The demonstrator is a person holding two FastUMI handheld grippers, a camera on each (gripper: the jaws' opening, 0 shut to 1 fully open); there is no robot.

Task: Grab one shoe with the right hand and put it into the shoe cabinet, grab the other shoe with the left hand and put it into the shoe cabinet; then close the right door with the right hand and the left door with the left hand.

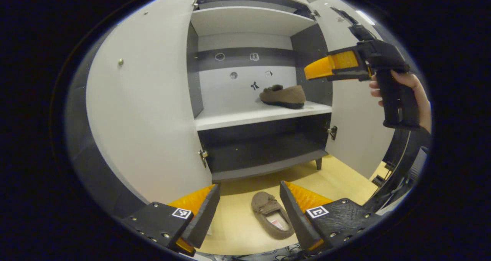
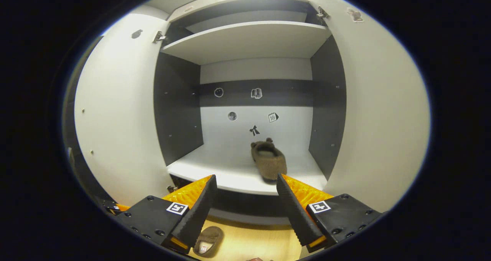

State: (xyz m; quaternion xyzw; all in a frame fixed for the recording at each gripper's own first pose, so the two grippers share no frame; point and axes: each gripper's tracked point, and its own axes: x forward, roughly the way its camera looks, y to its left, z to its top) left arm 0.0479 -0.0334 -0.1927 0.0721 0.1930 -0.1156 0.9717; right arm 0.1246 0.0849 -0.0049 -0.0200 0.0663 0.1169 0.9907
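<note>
One brown fuzzy slipper (image 2: pixel 269 162) sits on the white cabinet shelf (image 2: pixel 230 174). Its twin (image 1: pixel 272 214) on the wooden floor (image 1: pixel 238 222) looks soft and light; I'd pinch the heel rim. Left gripper (image 1: pixel 249 211) and right gripper (image 2: pixel 245 203) both spread, empty.

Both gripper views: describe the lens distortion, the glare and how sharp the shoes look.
Left gripper view: fisheye bends the left door into a curve; a bright glare streak sits on the right door; the shoe on the shelf and the shoe on the floor look reasonably sharp. Right gripper view: both doors bow outward, the lighting is even, and the floor shoe at the bottom edge looks soft.
</note>
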